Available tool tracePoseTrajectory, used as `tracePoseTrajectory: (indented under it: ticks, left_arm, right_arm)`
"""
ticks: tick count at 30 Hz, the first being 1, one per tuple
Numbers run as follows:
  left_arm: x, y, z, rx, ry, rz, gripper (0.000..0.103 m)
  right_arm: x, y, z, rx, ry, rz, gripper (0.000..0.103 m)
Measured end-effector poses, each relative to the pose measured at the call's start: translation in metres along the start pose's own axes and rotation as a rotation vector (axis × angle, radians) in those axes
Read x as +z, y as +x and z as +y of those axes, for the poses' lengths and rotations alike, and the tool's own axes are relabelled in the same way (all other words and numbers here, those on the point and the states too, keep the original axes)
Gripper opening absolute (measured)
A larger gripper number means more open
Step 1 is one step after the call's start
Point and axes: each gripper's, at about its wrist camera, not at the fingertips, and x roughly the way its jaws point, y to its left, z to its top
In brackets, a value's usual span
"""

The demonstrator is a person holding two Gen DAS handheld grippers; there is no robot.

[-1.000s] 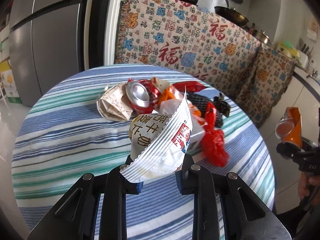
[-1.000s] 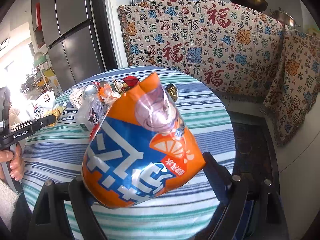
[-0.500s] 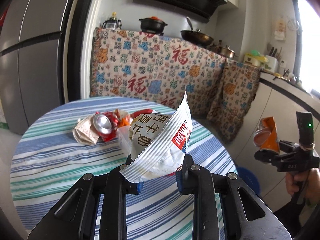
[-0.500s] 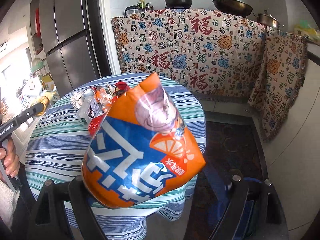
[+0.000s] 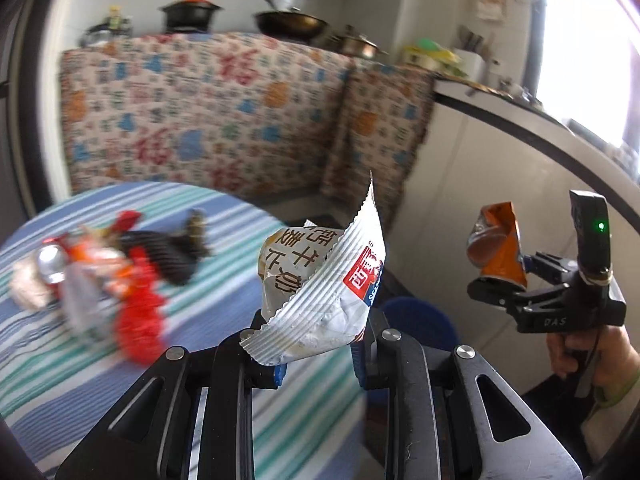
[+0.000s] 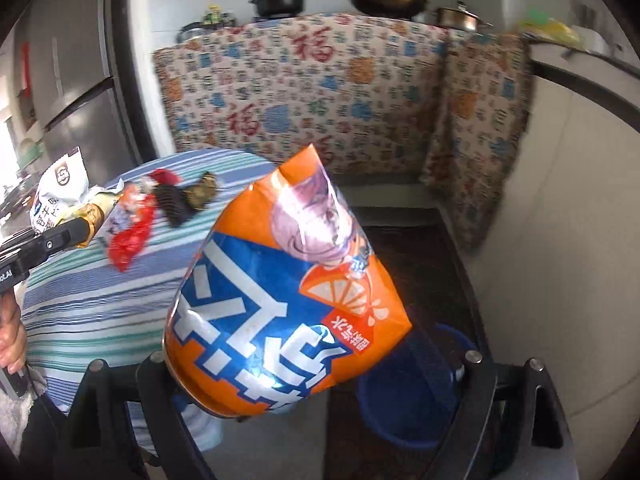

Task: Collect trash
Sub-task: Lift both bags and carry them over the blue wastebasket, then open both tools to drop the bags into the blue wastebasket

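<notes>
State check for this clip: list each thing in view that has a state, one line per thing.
Left hand-held gripper: shut on white milk wrapper.
Right hand-held gripper: shut on crushed orange can.
Blue bin: on the floor, open-topped.
Trash pile: on striped table.

Left gripper (image 5: 318, 360) points forward and downward over the near edge of the striped table (image 5: 80, 360); jaws narrowly set, pads clamped on the base of a white crinkle-edged wrapper (image 5: 320, 296), which stands upright between them. Right gripper (image 6: 320, 376), off the table's right side, also tilts downward; jaws wide, pressed on both sides of a crushed orange can (image 6: 280, 312). From the left wrist view, the right hand (image 5: 580, 356) wraps the gripper's handle, a green cuff at the wrist. The left hand (image 6: 12, 336) shows at the frame edge, fingers curled on its handle.
</notes>
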Motion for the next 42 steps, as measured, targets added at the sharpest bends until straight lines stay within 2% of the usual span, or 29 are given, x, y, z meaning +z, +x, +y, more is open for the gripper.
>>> tracePoseTrajectory:
  ticks: [3,7,12,16,24,32,36,38,41,42]
  left_arm:
    - [0.008,0.043,-0.035,-0.093,0.015,0.053,0.024]
    - [0.011,0.095,-0.076,-0.171,0.032,0.114,0.024]
    - [0.008,0.143,-0.116,-0.209,0.062,0.172,0.025]
    - [0.003,0.176,-0.139,-0.224,0.078,0.224,0.025]
    - [-0.009,0.22,-0.164,-0.223,0.107,0.302,0.026]
    - [-0.012,0.244,-0.178,-0.237,0.131,0.347,0.027]
    - [-0.012,0.255,-0.183,-0.25,0.141,0.367,0.031]
    - [-0.011,0.259,-0.185,-0.253,0.146,0.37,0.035]
    - [-0.01,0.262,-0.185,-0.261,0.138,0.366,0.048]
    - [-0.009,0.264,-0.184,-0.265,0.13,0.365,0.056]
  right_arm:
    - [-0.011,0.001,-0.043,-0.066,0.035,0.026,0.09]
    - [-0.026,0.011,-0.095,-0.111,0.084,0.052,0.09]
    - [-0.048,0.027,-0.148,-0.128,0.161,0.072,0.09]
    - [-0.059,0.042,-0.175,-0.123,0.182,0.098,0.09]
    - [-0.071,0.069,-0.204,-0.107,0.192,0.137,0.09]
    - [-0.082,0.08,-0.224,-0.108,0.217,0.15,0.09]
    - [-0.085,0.083,-0.229,-0.111,0.224,0.148,0.091]
    - [-0.086,0.084,-0.23,-0.11,0.227,0.148,0.091]
    - [-0.087,0.087,-0.232,-0.11,0.226,0.145,0.091]
    - [-0.087,0.087,-0.231,-0.112,0.226,0.146,0.091]
